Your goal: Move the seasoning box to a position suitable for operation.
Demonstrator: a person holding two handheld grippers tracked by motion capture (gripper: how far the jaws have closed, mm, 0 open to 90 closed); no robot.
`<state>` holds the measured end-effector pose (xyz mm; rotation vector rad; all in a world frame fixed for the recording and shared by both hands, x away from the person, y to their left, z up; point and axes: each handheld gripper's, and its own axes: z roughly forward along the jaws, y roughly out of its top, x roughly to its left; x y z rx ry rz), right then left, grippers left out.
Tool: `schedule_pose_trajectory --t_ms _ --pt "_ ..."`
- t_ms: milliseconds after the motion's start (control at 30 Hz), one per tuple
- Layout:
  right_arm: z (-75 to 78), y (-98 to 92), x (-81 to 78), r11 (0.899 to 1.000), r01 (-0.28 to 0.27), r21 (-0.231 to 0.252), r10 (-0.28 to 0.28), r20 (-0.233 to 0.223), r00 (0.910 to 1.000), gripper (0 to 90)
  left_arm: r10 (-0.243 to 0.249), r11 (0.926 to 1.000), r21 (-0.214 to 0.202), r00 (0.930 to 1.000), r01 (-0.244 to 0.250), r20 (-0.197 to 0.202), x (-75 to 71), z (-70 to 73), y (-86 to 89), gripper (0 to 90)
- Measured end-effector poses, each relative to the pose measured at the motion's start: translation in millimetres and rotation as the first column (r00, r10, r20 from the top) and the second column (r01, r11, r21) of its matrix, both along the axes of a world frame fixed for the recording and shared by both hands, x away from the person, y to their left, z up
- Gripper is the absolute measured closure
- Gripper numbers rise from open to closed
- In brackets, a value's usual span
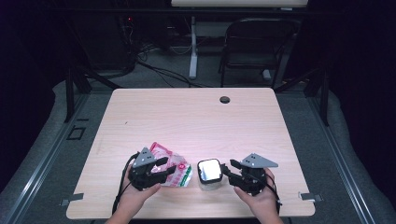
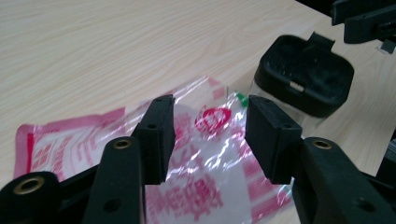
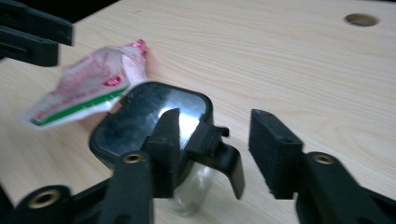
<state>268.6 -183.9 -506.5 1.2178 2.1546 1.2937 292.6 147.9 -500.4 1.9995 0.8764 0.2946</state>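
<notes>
A crinkled red-and-white plastic bag (image 1: 181, 171) (image 2: 70, 144) (image 3: 88, 88) lies near the table's front edge. Right of it stands a clear jar (image 1: 209, 173) with a glossy black lid (image 2: 303, 77) (image 3: 140, 116). My left gripper (image 1: 164, 168) (image 2: 210, 135) hovers over the bag, jaws apart, with nothing pinched between them. My right gripper (image 1: 227, 169) (image 3: 215, 126) is at the jar's right side with its jaws wide. The lid's black tab (image 3: 224, 158) sticks out between them, beside the left jaw, and the pads do not press on it.
The light wooden table (image 1: 196, 116) stretches bare behind the bag and jar, with a cable hole (image 1: 225, 99) (image 3: 361, 19) near its far edge. A dark chair (image 1: 257, 42) and cables stand on the floor beyond it.
</notes>
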Motion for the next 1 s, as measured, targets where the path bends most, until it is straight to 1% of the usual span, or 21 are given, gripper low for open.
schedule_pose_trajectory --t_ms 67,100,167,233,267,300,333,367,400,433,500,533,600,667,733,767,800,867,933,967,1000 --pt "4.5 -1.1 5.1 0.998 -0.009 0.059 0.010 -0.010 0.9999 50.1 0.008 1.0000 -0.005 0.9999 -0.008 -0.010 5.7 6.6 -6.4 50.0" --pt "7.5 -1.9 7.4 0.998 -0.012 0.068 0.012 -0.005 0.9999 50.0 0.010 0.9999 -0.009 0.9999 -0.010 -0.012 8.1 10.0 -9.4 50.0" --pt "13.8 -1.0 11.4 0.998 -0.003 0.066 0.002 0.007 1.0000 54.6 0.001 0.9998 -0.018 1.0000 -0.001 -0.007 11.3 16.1 -14.8 50.0" --pt "19.9 0.8 15.1 1.000 0.004 0.024 -0.005 0.014 0.9999 56.5 0.002 0.9999 -0.016 1.0000 -0.002 -0.004 13.9 20.9 -20.1 48.5" --pt "21.7 2.7 17.4 1.000 0.005 0.020 -0.005 0.014 0.9999 56.8 -0.004 0.9998 -0.020 1.0000 0.004 -0.009 15.2 22.5 -22.5 47.7" --pt "24.4 5.3 20.5 1.000 0.012 0.015 -0.012 0.010 0.9999 56.8 -0.011 0.9998 -0.018 0.9995 0.010 -0.028 18.6 23.6 -27.4 46.5" --pt "24.4 5.3 20.5 1.000 0.012 0.015 -0.012 0.010 0.9999 56.8 -0.011 0.9998 -0.018 0.9995 0.010 -0.028 18.6 23.6 -27.4 46.7" --pt "23.8 8.3 22.6 0.999 0.031 0.035 -0.032 0.008 0.9995 54.3 -0.011 0.9999 -0.011 0.9992 0.010 -0.038 20.0 23.7 -29.6 46.7" --pt "23.8 8.3 22.6 0.999 0.031 0.035 -0.032 0.008 0.9995 54.3 -0.013 0.9998 -0.016 0.9992 0.012 -0.037 20.9 23.5 -31.3 46.7" --pt "22.8 9.3 23.0 0.998 0.041 0.047 -0.042 0.010 0.9991 51.2 -0.018 0.9995 -0.026 0.9991 0.017 -0.039 21.3 23.2 -32.6 46.6" --pt "20.2 10.7 22.1 0.997 0.041 0.067 -0.043 0.029 0.9986 46.5 -0.031 0.9990 -0.033 0.9988 0.030 -0.037 21.7 22.3 -34.2 47.0" --pt "19.1 11.4 21.3 0.997 0.036 0.065 -0.038 0.039 0.9985 45.9 -0.026 0.9995 -0.021 0.9990 0.025 -0.037 21.3 21.8 -34.9 47.0" --pt "18.2 11.9 18.6 0.998 0.043 0.045 -0.045 0.055 0.9975 43.6 -0.022 0.9993 -0.031 0.9993 0.021 -0.032 19.6 18.9 -35.2 46.5" --pt "17.3 11.5 16.4 0.998 0.051 0.039 -0.053 0.054 0.9971 43.1 -0.028 0.9989 -0.038 0.9990 0.026 -0.034 17.3 15.3 -33.9 46.5" --pt "16.0 11.1 14.0 0.999 0.045 0.020 -0.046 0.037 0.9983 47.4 -0.032 0.9994 -0.017 0.9990 0.032 -0.031 15.2 12.1 -33.9 48.5" --pt "14.5 11.0 13.0 0.999 0.047 0.004 -0.047 0.040 0.9981 50.9 -0.034 0.9994 -0.009 0.9991 0.034 -0.025 13.9 10.8 -34.3 51.0" --pt "13.4 10.7 11.0 0.998 0.056 -0.010 -0.055 0.040 0.9977 61.7 -0.045 0.9990 -0.006 0.9987 0.045 -0.023 12.6 10.0 -34.7 53.0" --pt "11.8 10.4 7.4 0.999 0.051 -0.007 -0.051 0.036 0.9980 67.7 -0.065 0.9978 0.012 0.9978 0.065 -0.013 10.3 8.9 -37.1 57.1" --pt "11.9 11.2 5.0 0.997 0.068 -0.036 -0.066 0.058 0.9961 71.8 -0.081 0.9963 0.029 0.9967 0.081 -0.009 7.7 8.1 -40.8 60.8" --pt "11.5 11.8 4.6 0.996 0.076 -0.036 -0.073 0.069 0.9949 73.7 -0.086 0.9957 0.033 0.9963 0.086 -0.005 6.6 7.2 -42.7 62.7" --pt "11.4 11.5 4.8 0.996 0.078 -0.044 -0.075 0.066 0.9950 74.2 -0.098 0.9945 0.038 0.9952 0.098 -0.011 5.8 6.8 -44.1 64.3"
